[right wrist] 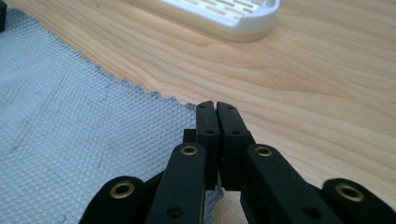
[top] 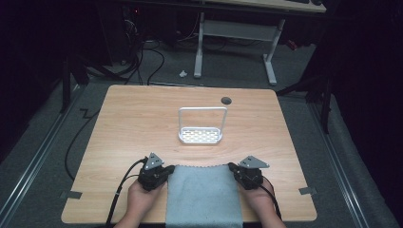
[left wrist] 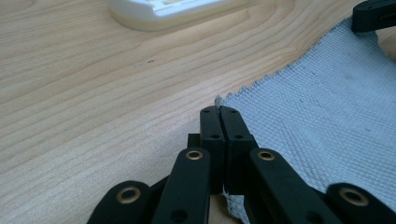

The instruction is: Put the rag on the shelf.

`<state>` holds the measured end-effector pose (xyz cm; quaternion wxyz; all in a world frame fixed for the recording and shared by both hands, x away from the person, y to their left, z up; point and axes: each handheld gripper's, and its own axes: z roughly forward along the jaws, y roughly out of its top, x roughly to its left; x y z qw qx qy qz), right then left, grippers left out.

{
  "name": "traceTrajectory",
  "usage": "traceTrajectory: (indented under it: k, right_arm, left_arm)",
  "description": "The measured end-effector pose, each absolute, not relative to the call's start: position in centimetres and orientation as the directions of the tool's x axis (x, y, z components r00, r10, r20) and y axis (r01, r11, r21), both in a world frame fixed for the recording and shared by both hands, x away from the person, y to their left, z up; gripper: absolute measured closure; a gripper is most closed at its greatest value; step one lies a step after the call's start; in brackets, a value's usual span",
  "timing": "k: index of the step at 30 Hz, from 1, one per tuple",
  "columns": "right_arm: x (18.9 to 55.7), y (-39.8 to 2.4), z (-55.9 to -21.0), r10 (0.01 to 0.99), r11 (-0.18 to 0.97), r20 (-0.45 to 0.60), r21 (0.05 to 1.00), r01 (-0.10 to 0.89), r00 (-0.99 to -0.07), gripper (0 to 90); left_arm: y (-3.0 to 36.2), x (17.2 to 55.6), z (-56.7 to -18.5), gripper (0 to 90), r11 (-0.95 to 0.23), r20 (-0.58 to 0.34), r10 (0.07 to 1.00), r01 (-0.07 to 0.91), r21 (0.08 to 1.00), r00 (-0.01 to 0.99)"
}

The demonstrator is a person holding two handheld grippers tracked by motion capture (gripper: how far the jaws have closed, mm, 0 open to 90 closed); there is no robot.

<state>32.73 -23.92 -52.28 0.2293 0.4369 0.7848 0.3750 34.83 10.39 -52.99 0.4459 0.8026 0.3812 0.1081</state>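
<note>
Both hands rest low; left tool and right tool pinch cloth corners.

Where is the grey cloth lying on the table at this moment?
In the high view, the grey cloth lies at the table's near edge, between the left gripper and right gripper, before the white rack.

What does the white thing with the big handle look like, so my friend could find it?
Look at the wooden table, right in its middle. Just beyond the grey cloth stands a small white rack: a flat base full of little slots, with a tall thin hoop rising over it. It is the table's one white thing.
</note>
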Motion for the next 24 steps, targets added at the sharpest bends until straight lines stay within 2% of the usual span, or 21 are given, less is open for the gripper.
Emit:
traceTrajectory:
  k: [8,12,20,24]
  right_arm:
    - [31.8,-24.3,-51.5,0.853,0.311,-0.03,0.83,0.463,-0.521,89.1]
    - [31.1,-24.4,-50.6,0.854,0.287,-0.034,0.863,0.415,-0.52,89.1]
    - [30.4,-24.1,-49.7,0.851,0.276,-0.056,0.894,0.354,-0.522,89.3]
    - [29.8,-23.8,-48.6,0.851,0.265,-0.071,0.913,0.309,-0.521,89.4]
  left_arm:
    - [10.8,33.8,-52.4,88.6,-0.283,-0.168,0.707,0.492,0.823,0.687]
    - [10.8,33.1,-51.5,88.5,-0.244,-0.155,0.707,0.443,0.862,0.69]
    - [10.4,32.1,-50.5,88.5,-0.237,-0.098,0.701,0.361,0.902,0.707]
    - [10.3,32.0,-50.0,88.6,-0.223,-0.104,0.694,0.35,0.91,0.712]
